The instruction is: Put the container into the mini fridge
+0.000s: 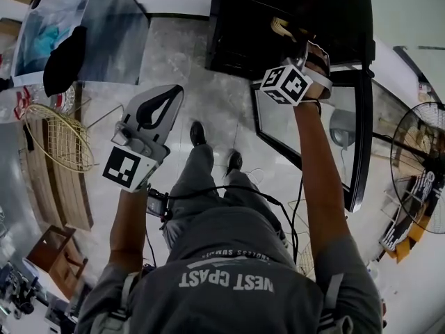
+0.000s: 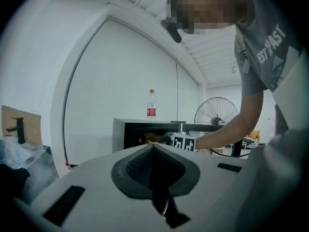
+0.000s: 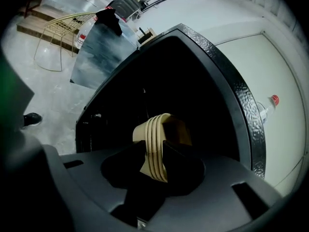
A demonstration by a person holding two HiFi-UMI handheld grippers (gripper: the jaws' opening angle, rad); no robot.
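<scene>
**A:** Container (image 1: 281,28): where is it in the head view?

**B:** Inside the mini fridge (image 1: 236,26), at the jaws of the right gripper (image 1: 299,40). The door (image 1: 278,127) hangs open beneath them.

**A:** Left gripper view?

**B:** The left gripper (image 2: 153,151) has its jaws pressed together and empty. It's kept well short of the fridge, probably so it's out of the way.

**A:** Right gripper view?

**B:** Jaws slightly parted with the ribbed rim between them. I judge they aren't pinching it, so it can rest inside.

Bright even light, dark fisheye edges
</scene>
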